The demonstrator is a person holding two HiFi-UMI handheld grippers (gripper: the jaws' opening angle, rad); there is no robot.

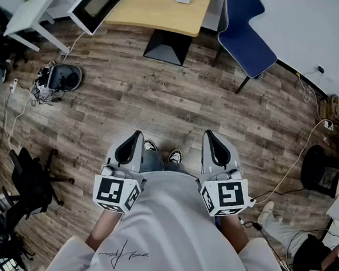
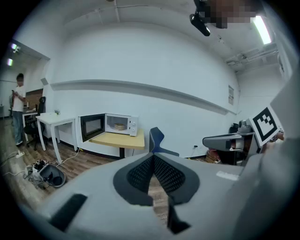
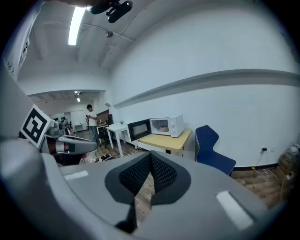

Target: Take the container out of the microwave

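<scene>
The white microwave (image 2: 117,124) stands far off on a yellow table (image 2: 119,139), its dark door (image 2: 92,125) swung open to the left. A small round container (image 2: 120,126) sits inside it. The right gripper view also shows the microwave (image 3: 165,125) with the container (image 3: 162,126) in it. In the head view only the open door (image 1: 98,2) and the table (image 1: 163,10) appear at the top. I hold both grippers close to my body, far from the table. My left gripper (image 1: 130,146) (image 2: 153,157) and right gripper (image 1: 215,146) (image 3: 151,157) are shut and empty.
A blue chair (image 1: 246,38) stands right of the table, a white desk (image 1: 33,11) to its left. A dark bag and cables (image 1: 59,78) lie on the wood floor, with a black office chair (image 1: 33,179) at the left. A person (image 2: 18,110) stands far left.
</scene>
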